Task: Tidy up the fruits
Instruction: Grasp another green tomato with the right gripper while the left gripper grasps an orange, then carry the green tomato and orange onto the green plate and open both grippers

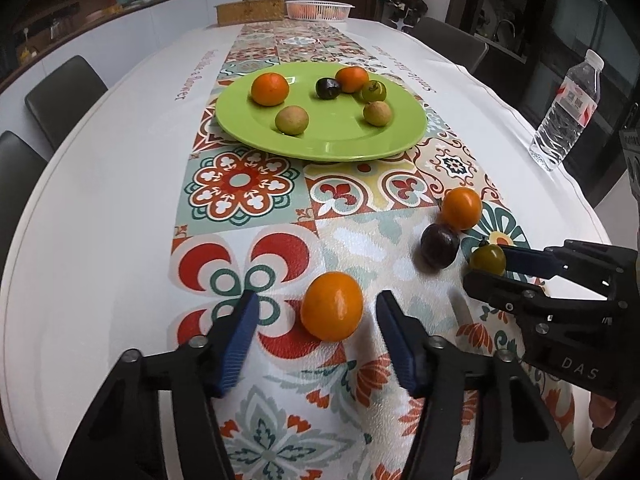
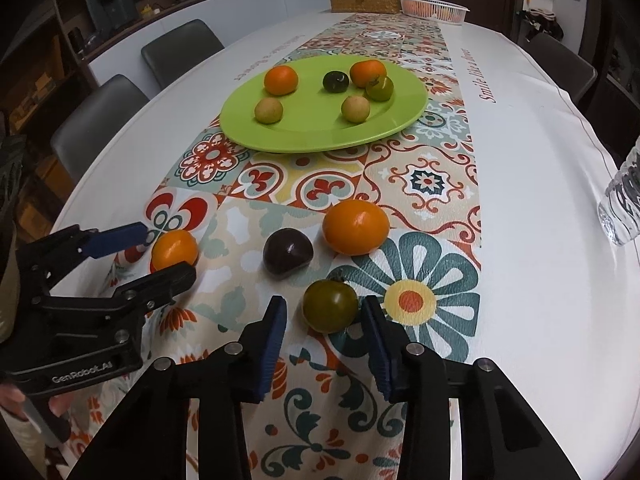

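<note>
the left gripper (image 1: 316, 344) is wide open around a smooth, glossy orange mandarin (image 1: 331, 306) that lies on the bench (image 1: 100, 220); the fruit is a little egg-shaped, its long axis tilted up toward the far right, and neither blue pad touches it. the right gripper (image 2: 325, 340) is also wide open, with a small round green-brown tomato (image 2: 330, 306) between its fingers, free on both sides; the tomato's dark stem end points up and away, toward the far end of the bench. just beyond the tomato there is a dark purple round fruit (image 2: 287, 253), and near it a larger orange tomato-like fruit (image 2: 355, 227), slightly flattened, with its wide axis lying level. farther on stands a flat round lime-green plate (image 2: 304, 136) that carries six small fruits: two orange, two pale yellow-green, one dark and one green. all this rests on the patterned tile-print cloth (image 2: 424, 176). a clear plastic water bottle (image 1: 568, 112) stands upright near the right edge of the bench.
</note>
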The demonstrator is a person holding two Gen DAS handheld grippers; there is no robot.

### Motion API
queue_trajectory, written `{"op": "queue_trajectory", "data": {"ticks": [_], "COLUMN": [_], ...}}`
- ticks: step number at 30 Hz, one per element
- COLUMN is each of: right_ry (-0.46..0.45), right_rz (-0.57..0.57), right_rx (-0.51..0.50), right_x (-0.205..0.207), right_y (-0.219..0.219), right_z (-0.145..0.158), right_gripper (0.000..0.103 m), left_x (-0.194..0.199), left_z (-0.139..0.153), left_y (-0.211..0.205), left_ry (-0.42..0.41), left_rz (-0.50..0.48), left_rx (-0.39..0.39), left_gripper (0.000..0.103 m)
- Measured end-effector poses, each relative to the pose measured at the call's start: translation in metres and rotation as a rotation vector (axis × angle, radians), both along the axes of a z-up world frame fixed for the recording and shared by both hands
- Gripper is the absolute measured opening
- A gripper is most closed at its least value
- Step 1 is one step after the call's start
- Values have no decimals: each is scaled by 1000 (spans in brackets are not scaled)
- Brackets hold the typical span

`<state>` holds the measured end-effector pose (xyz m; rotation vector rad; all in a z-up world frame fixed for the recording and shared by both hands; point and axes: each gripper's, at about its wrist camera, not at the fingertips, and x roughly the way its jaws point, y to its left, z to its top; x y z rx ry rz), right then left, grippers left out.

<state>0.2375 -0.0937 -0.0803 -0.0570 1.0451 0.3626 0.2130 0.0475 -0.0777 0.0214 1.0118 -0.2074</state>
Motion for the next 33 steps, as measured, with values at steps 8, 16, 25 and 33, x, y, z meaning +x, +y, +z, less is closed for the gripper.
{"op": "queue_trajectory", "data": {"ticks": [8,16,25,33], "right_ry": [-4,-13,-54,-117], "right_rz": [1,2,23,38], "right_rx": [-1,12,39,61], "right_x": [5,3,-9,-21], "right_y": [0,-1,-2,-4], "right_z": [-2,2,20,44], "right_gripper": [29,29,29,29], "left_x": [6,1,-14,-26], "left_z": [-3,4,26,48], "left_y": [-2,-5,-9,-12], "left_ry": [19,4,-47,-101], "left_rz": [-7,-19,-26,-25], "left_rx": [-29,-32,-29,-29], "left_gripper": [31,31,31,31]}}
